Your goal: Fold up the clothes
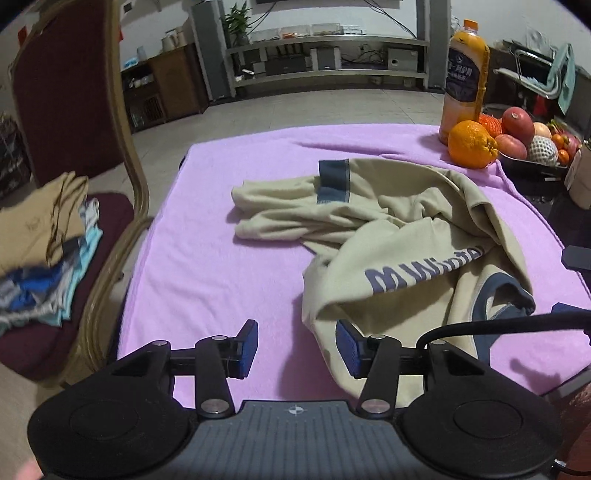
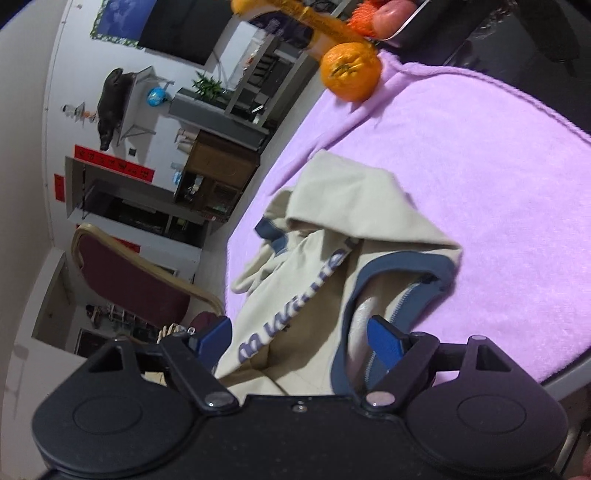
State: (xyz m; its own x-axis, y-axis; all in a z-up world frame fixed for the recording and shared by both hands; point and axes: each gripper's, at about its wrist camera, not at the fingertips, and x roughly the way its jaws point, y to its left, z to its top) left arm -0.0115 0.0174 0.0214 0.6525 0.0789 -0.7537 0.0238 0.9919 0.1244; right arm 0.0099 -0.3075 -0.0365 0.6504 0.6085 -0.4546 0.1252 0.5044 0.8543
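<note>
The beige shirt (image 1: 388, 236) lay crumpled on the purple cloth (image 1: 229, 266), its long axis running from the sleeve at far left toward the navy collar (image 2: 391, 280) at near right. The left gripper (image 1: 297, 347) hung with its jaws apart at the shirt's near hem, one pad touching fabric. The right gripper (image 2: 301, 338), likewise spread, straddled the collar and sat nearer the garment's bulk

A home living room: media shelf (image 1: 325, 62), houseplant (image 1: 238, 22), fruit tray (image 1: 532, 162), padded chair (image 1: 70, 110).
</note>
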